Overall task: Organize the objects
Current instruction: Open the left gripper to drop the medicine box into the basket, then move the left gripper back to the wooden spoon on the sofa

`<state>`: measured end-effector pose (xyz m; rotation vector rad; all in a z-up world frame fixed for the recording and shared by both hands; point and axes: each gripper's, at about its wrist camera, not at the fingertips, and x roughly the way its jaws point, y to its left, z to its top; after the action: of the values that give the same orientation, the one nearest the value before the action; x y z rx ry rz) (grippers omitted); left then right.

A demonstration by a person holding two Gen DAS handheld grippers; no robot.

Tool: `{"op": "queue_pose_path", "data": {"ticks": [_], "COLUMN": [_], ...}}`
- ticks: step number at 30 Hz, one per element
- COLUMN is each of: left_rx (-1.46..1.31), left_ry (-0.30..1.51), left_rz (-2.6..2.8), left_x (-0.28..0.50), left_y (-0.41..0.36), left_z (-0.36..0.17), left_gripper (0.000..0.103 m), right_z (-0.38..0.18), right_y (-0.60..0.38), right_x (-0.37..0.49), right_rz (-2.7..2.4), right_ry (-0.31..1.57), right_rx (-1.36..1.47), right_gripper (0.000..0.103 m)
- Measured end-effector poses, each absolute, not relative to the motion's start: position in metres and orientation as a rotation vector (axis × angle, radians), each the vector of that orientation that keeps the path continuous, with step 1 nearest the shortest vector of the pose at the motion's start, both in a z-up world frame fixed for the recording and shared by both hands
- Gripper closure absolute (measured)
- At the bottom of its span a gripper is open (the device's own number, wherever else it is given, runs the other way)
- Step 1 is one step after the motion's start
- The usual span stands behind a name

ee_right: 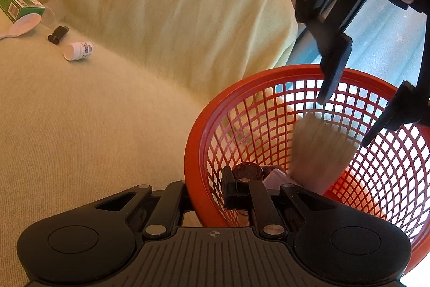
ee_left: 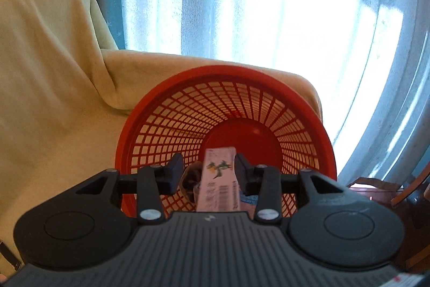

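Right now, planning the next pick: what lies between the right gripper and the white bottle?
Nothing but bare yellow sofa cover between the right gripper and the white bottle, as shown in the right wrist view.

The left gripper points forward and slightly down, its fingers spread apart. In the right wrist view it hangs at two o'clock, fingers aimed down. The right gripper is clamped, fingers at twelve o'clock.
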<state>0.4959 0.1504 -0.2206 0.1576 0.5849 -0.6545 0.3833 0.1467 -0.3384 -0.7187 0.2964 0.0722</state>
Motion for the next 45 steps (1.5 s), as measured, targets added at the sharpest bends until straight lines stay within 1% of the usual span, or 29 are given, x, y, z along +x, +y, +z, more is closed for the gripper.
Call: {"op": "queue_pose_path", "data": {"ticks": [4,8,10,15,23,29,34,41,45], "left_rx": [0.167,0.144,0.136,0.125,0.131,0.143,0.139,0.091,0.064], "left_ry": [0.571,0.566,0.562,0.56,0.586,0.651,0.705,0.782,0.809], "left_rz": [-0.61,-0.54,-0.499,-0.36,-0.146,-0.053,-0.01,-0.003,-0.007], "left_x": [0.49,0.485,0.482,0.478,0.476,0.467,0.464,0.472,0.482], "left_y": [0.165,0.197,0.215,0.27,0.358,0.395,0.405,0.412,0.417], "left_z": [-0.218,-0.217,-0.218,-0.216,-0.222,-0.251,-0.286,-0.335,-0.353], "left_gripper": [0.066,0.066,0.065,0.06,0.058,0.056,0.051,0.051,0.051], "right_z": [-0.337,-0.336,-0.337,-0.338,-0.337,-0.339,-0.339,-0.339,-0.34], "right_y": [0.145,0.145,0.146,0.147,0.145,0.144,0.144,0.142,0.142], "right_x": [0.386,0.387,0.387,0.389,0.386,0.386,0.386,0.384,0.384], "right_rz": [0.072,0.071,0.073,0.073,0.074,0.074,0.074,0.075,0.075], "right_ry": [0.295,0.295,0.294,0.296,0.295,0.296,0.295,0.295,0.294], "right_rx": [-0.71,-0.705,-0.705,-0.708,-0.709,-0.715,-0.716,-0.716,-0.724], "right_gripper": [0.096,0.096,0.096,0.096,0.096,0.096,0.096,0.096,0.096]}}
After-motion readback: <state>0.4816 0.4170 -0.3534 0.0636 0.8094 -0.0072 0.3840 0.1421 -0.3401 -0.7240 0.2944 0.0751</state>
